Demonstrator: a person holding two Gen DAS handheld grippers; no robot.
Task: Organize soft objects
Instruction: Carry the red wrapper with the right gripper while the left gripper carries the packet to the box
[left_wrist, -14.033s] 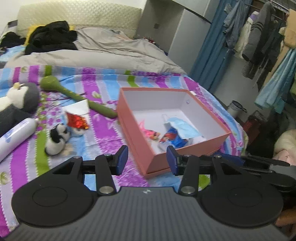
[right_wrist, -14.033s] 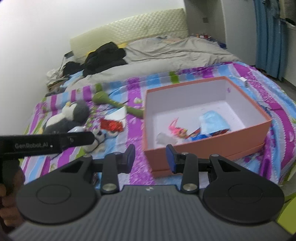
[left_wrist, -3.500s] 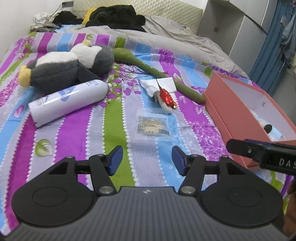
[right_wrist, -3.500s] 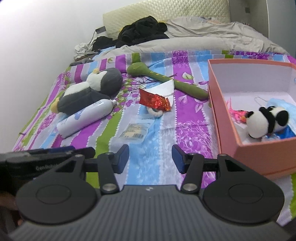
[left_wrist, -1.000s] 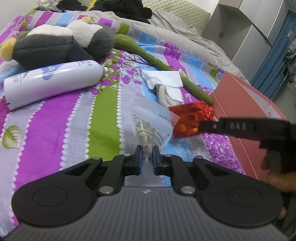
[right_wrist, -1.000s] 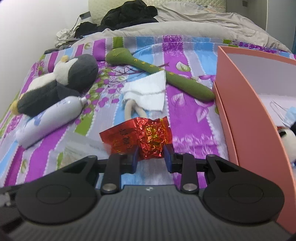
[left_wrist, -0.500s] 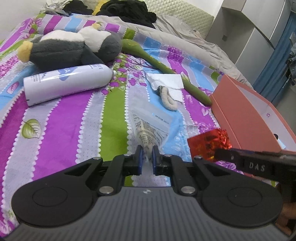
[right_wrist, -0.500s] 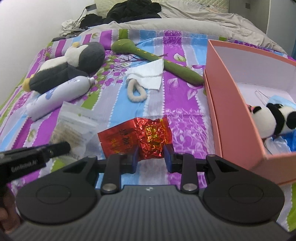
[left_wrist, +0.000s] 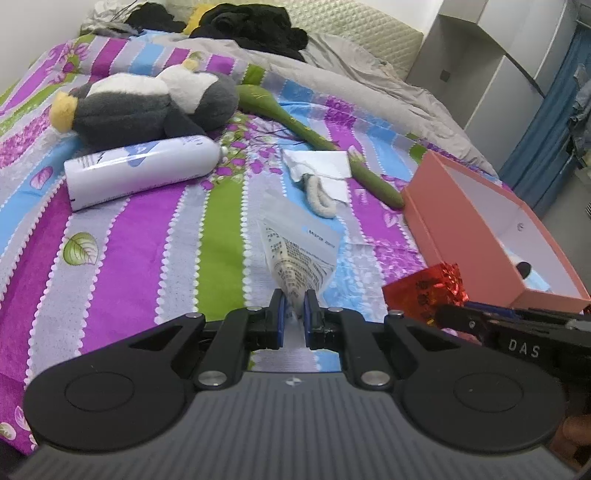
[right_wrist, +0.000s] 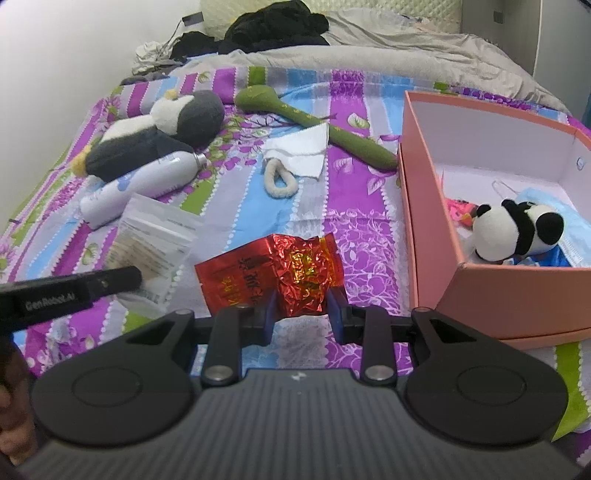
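Red crinkled foil fills the middle of the right wrist view: a foil packet (right_wrist: 273, 267) is pinched between the blue pads of the right gripper (right_wrist: 301, 314), lifted clear of the striped bedspread (right_wrist: 354, 218) and just left of the pink box (right_wrist: 428, 206). The box sits open on the bed, and inside it lie a small panda toy (right_wrist: 517, 227), a blue face mask (right_wrist: 570, 229) and something small and pink that is hard to make out.

The left gripper (left_wrist: 293, 314) is clenched on the bottom edge of a clear plastic pouch (left_wrist: 299, 258) with printed text, which stands up from its jaws above the bedspread. Seen from the left wrist, the foil packet hangs just to the right of the pouch, in front of the box.

Lying on the bedspread farther back are a grey and white plush penguin (left_wrist: 147, 103), a white spray bottle (left_wrist: 144, 170) just in front of it, a long green plush stick (left_wrist: 317, 136), a white tissue (left_wrist: 321, 164) and a cream hair tie (left_wrist: 319, 192) touching the tissue. A grey blanket (left_wrist: 354, 88) and dark clothes (left_wrist: 255, 26) lie near the headboard.
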